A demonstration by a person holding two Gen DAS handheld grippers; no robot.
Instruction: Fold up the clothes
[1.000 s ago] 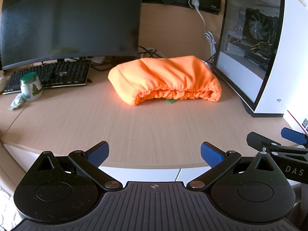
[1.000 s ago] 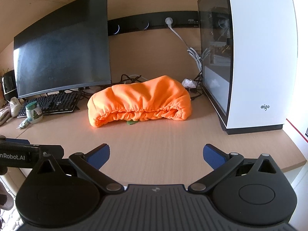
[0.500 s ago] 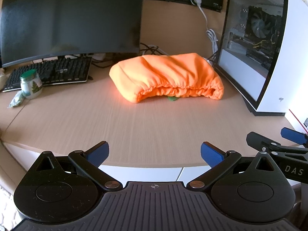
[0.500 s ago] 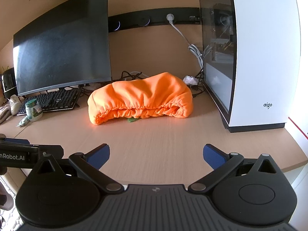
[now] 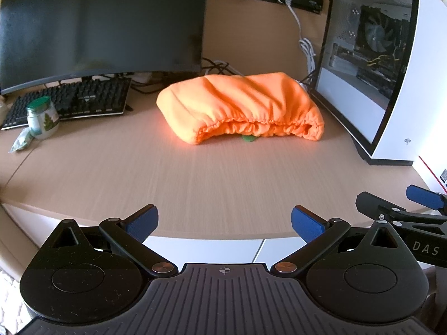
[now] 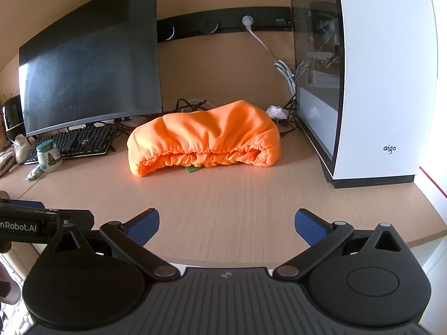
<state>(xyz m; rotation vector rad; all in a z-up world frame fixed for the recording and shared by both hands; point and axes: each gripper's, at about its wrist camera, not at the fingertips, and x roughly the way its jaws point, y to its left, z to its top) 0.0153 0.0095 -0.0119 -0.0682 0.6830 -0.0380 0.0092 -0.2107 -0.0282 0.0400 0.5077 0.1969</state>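
- Desk holds the orange cloth, bunched in a soft lump between the screen and the computer box.
- Cloth could slide into the wires behind it if pushed.
- Left claw and right claw are both wide apart, holding nothing.
- Jar stands far left.

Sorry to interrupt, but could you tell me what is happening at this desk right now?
A person holds a claw in each hand, set to fold clothes. The orange garment lies bunched on the wooden desk, between the monitor and the white computer case, with its gathered elastic edge facing the cameras. The left claw and right claw are both open and empty, near the front edge of the desk and short of the cloth. Nothing is gripped yet.
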